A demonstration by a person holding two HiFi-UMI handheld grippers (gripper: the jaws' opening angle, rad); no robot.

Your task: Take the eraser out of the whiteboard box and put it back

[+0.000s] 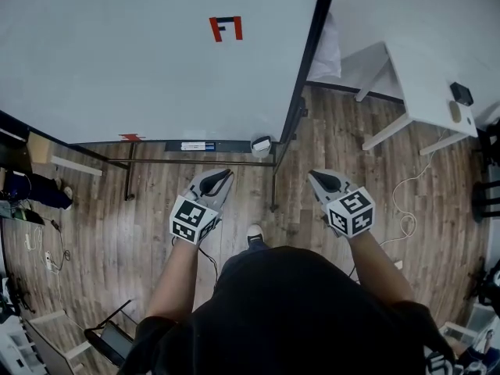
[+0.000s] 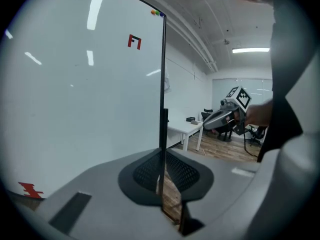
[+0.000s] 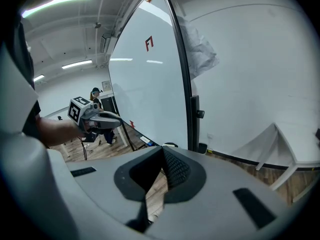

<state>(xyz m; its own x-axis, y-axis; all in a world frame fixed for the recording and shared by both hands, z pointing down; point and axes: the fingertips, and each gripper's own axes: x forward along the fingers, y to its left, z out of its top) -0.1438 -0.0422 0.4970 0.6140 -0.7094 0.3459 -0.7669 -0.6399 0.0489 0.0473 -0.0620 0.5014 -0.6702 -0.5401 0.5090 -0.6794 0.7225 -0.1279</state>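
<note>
My left tongs (image 1: pixel 225 176) and right tongs (image 1: pixel 316 178) clenched, empty, above wood floor (image 1: pixel 141 233); whiteboard (image 1: pixel 141 69) ahead, its black stand leg (image 1: pixel 274 180) between them; whiteboard box (image 1: pixel 261 144) at its ledge (image 1: pixel 226 145) end; white table (image 1: pixel 426 92) right

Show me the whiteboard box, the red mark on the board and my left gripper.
whiteboard box (image 1: pixel 261 145), head view, its front wall.
red mark (image 1: pixel 216 30), head view, its left stroke.
left gripper (image 1: pixel 226 175), head view, its jaw tips.
</note>
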